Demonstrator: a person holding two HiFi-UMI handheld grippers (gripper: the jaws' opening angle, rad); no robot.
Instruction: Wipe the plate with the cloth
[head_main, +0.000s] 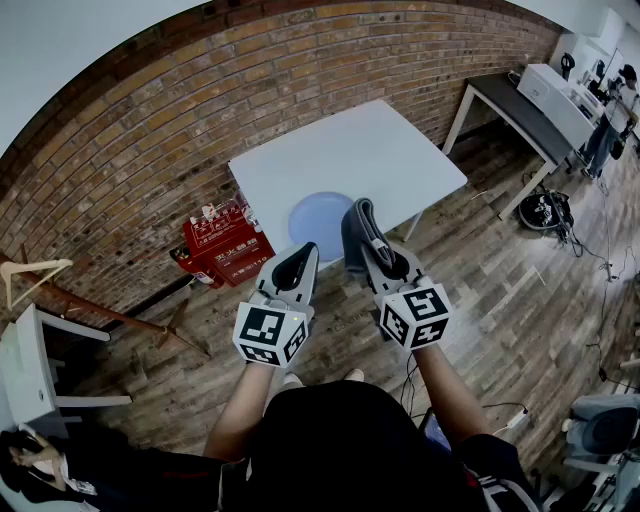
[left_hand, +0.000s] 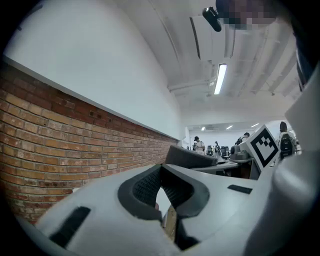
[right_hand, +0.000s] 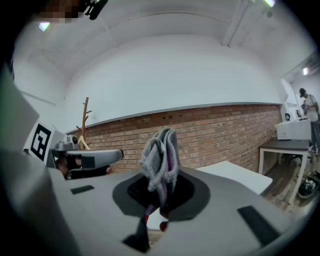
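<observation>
Cloth (right_hand: 161, 150), grey and folded, stands pinched in your right tool (right_hand: 159, 192), whose jaws are clamped on it. Your left tool (left_hand: 161, 172) is closed with nothing between its jaws, held just beside the right one. Ahead of both, the pale blue plate (head_main: 315, 215) lies at the near edge of the white desk (head_main: 390, 150)
</observation>
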